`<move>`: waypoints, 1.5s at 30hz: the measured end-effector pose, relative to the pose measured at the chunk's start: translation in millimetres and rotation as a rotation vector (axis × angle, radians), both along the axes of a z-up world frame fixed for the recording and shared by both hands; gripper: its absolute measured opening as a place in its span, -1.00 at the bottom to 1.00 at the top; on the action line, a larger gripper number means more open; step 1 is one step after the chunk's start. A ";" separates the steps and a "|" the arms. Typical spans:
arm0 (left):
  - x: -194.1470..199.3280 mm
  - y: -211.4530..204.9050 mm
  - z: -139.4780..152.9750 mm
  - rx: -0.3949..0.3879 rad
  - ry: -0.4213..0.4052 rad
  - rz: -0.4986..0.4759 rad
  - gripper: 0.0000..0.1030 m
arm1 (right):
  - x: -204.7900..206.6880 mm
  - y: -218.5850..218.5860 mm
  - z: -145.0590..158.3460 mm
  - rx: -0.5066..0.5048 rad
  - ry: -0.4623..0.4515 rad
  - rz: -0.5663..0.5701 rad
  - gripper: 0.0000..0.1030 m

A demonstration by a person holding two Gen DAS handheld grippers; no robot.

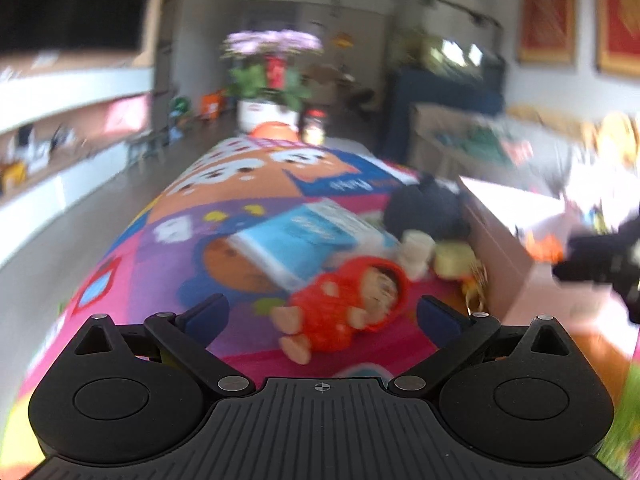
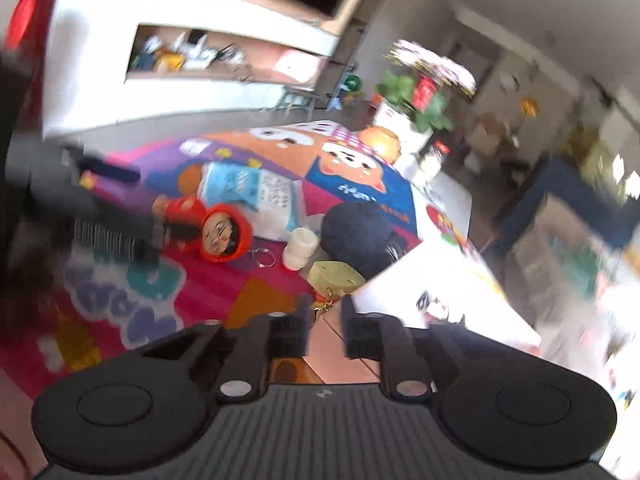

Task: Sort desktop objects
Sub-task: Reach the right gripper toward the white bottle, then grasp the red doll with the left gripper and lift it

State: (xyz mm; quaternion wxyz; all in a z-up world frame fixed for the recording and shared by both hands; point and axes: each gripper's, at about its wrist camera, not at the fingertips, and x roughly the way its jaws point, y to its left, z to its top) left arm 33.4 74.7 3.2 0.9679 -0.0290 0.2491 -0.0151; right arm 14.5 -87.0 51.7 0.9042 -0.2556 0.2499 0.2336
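Observation:
A red-hooded doll (image 1: 348, 312) lies on the colourful cartoon tablecloth (image 1: 168, 264). My left gripper (image 1: 320, 316) is open, its fingers on either side of the doll, not closed on it. Behind the doll lie a blue-and-white packet (image 1: 304, 240), a small white bottle (image 1: 416, 248), a yellow cheese-shaped charm (image 1: 452, 262) and a dark round object (image 1: 428, 208). In the right wrist view the doll (image 2: 216, 232), packet (image 2: 256, 196), bottle (image 2: 300, 248) and cheese charm (image 2: 334, 278) show ahead. My right gripper (image 2: 324, 312) is nearly shut and empty, above the rim of a cardboard box (image 2: 420, 280).
The open cardboard box (image 1: 504, 248) stands on the right of the table. A potted plant with purple flowers (image 1: 272, 76), an orange round object (image 1: 276, 130) and a jar (image 1: 314, 124) stand at the far end. Shelves line the left wall. Both views are motion-blurred.

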 end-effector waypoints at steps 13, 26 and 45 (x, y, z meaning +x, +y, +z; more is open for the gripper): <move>16.6 -21.8 -7.0 0.219 0.040 -0.091 0.14 | 54.1 10.5 17.0 0.204 0.220 -0.023 0.16; -3.8 -10.9 -3.3 0.143 -0.048 -0.099 0.77 | 108.1 67.8 -18.6 0.064 0.240 -0.091 -0.51; 23.4 -28.1 -7.2 0.258 0.062 -0.082 0.12 | -32.2 -145.3 -34.6 0.495 0.299 -0.422 0.06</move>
